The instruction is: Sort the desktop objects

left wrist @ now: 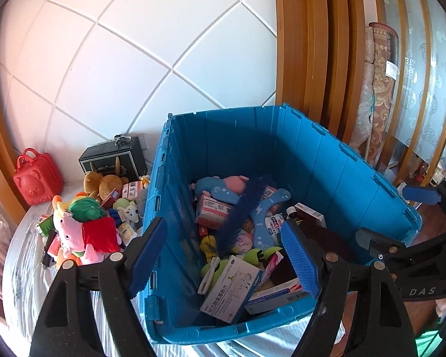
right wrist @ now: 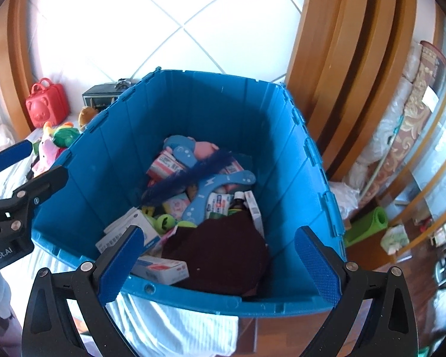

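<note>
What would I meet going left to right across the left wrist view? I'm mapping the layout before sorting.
Red case → plush pile → blue bin → rolled rug.

The right hand-held gripper [right wrist: 220, 263] is seen with its jaws spread wide and nothing between them, held above the near rim of a blue crate [right wrist: 104, 160]. Inside, a dark maroon cloth [right wrist: 220, 255], medicine boxes [right wrist: 160, 269], a dark blue feather [right wrist: 190, 175] and soft toys are heaped. The left hand-held gripper [right wrist: 29, 163] is noted at the left edge.
</note>
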A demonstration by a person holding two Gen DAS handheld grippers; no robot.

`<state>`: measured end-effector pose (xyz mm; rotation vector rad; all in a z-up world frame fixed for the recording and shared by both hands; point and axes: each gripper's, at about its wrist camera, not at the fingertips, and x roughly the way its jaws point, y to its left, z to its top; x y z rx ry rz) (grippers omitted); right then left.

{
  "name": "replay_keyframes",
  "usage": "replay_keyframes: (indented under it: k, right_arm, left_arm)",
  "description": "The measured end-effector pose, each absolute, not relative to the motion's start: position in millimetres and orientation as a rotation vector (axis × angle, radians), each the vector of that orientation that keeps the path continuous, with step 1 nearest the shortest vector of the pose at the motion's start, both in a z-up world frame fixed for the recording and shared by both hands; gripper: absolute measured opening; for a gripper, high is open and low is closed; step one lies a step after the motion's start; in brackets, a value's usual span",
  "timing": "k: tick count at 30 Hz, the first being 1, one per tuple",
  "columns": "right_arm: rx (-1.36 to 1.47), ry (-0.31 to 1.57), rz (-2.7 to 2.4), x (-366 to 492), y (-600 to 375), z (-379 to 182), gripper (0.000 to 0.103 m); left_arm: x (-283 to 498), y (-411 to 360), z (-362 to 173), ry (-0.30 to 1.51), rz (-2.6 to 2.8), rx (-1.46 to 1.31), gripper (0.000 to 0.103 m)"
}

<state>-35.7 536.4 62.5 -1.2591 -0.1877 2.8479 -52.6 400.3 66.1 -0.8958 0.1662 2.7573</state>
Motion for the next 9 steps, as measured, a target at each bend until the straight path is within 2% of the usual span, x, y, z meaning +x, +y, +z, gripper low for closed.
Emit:
replay_keyframes:
  k: [9]
  right_arm:
    - [-1.227, -0.171, 2.862, -30.1, 533.3, 68.6, 0.103]
  left_arm:
    - [-41.4, 392.0, 73.7, 0.150, 2.787, -0.841, 0.079]
